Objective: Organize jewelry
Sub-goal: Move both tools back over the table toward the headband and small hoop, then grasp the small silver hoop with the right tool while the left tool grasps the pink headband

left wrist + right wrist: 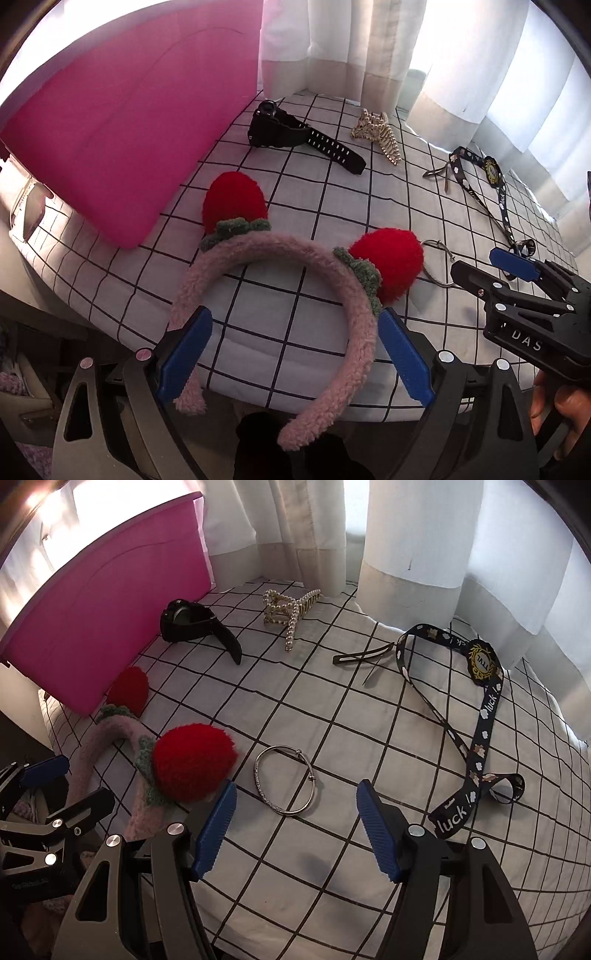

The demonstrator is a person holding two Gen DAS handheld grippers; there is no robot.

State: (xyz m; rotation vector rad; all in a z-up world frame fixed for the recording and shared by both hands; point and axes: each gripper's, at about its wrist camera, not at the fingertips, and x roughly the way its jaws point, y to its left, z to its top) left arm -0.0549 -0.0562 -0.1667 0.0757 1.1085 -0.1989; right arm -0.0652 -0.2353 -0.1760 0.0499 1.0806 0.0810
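Note:
A fluffy pink headband with two red strawberry pompoms lies on the checked cloth; it also shows in the right wrist view. My left gripper is open, its blue pads on either side of the headband's near arc. My right gripper is open and empty just in front of a silver bangle. A black watch, a pearl hair claw, a dark hair clip and a black "luck" lanyard lie farther back.
A pink storage box stands at the left on the cloth. White curtains hang behind. The cloth's near edge drops off below my left gripper.

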